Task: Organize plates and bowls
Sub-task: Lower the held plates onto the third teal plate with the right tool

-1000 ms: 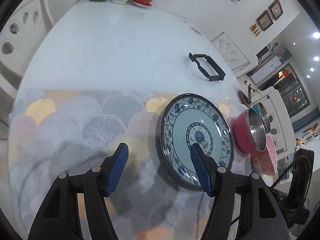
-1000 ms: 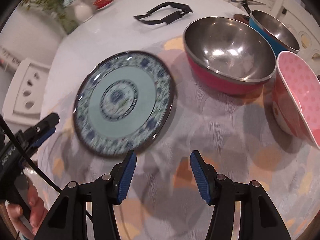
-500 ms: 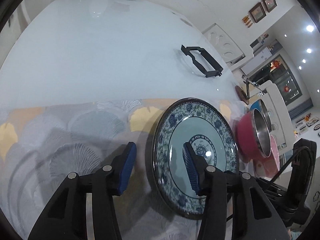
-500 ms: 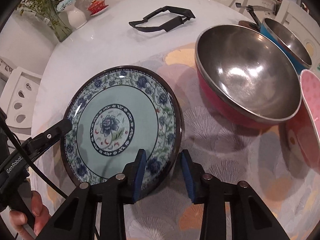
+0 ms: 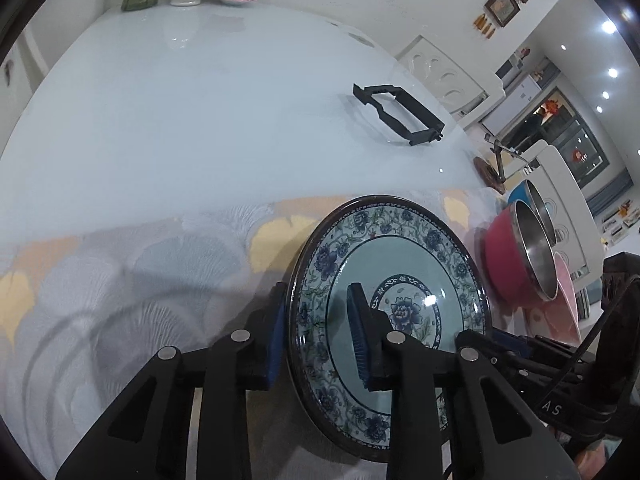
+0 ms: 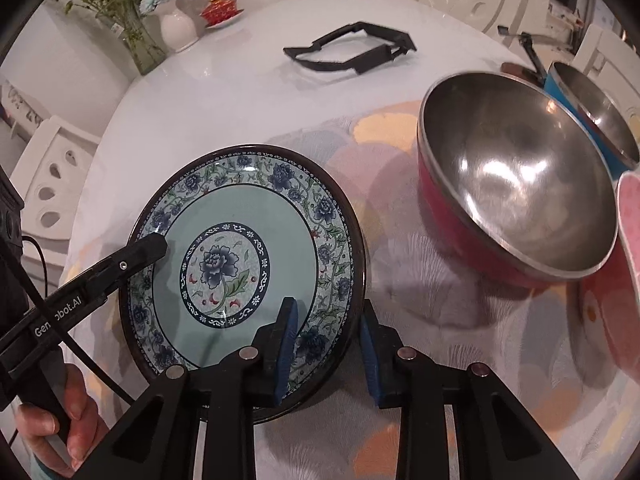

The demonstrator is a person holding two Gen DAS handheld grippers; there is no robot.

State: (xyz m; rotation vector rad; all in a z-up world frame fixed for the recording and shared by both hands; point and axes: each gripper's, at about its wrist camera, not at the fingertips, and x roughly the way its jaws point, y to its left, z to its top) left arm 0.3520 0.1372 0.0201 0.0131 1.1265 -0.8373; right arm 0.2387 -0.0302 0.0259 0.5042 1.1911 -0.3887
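A round plate [image 5: 400, 248] [image 6: 224, 216] with a blue flower border and pale green centre lies on the patterned mat [image 6: 440, 360]. My left gripper [image 5: 316, 292] straddles the plate's left rim, one pad outside and one over the inner face, and its jaws are closing on it. From the right wrist view, that gripper's upper finger [image 6: 148, 248] rests on the plate's left border. My right gripper [image 6: 328, 308] straddles the near right rim, with its jaws closing and the pads against the rim. A hand [image 6: 72, 412] holds the left gripper's handle.
A red bowl with a steel inside [image 6: 512, 200] stands right of the plate, with a blue steel bowl [image 6: 592, 112] behind it and a pink dotted bowl [image 6: 628, 280] at the right edge. A black frame [image 6: 352, 52], vases and a red lidded cup [image 6: 220, 10] sit farther back on the white table [image 5: 180, 120].
Both grippers came down onto the plate, one from each side. Their jaws narrowed from wide apart to tight around its rim. The plate stayed on the mat.
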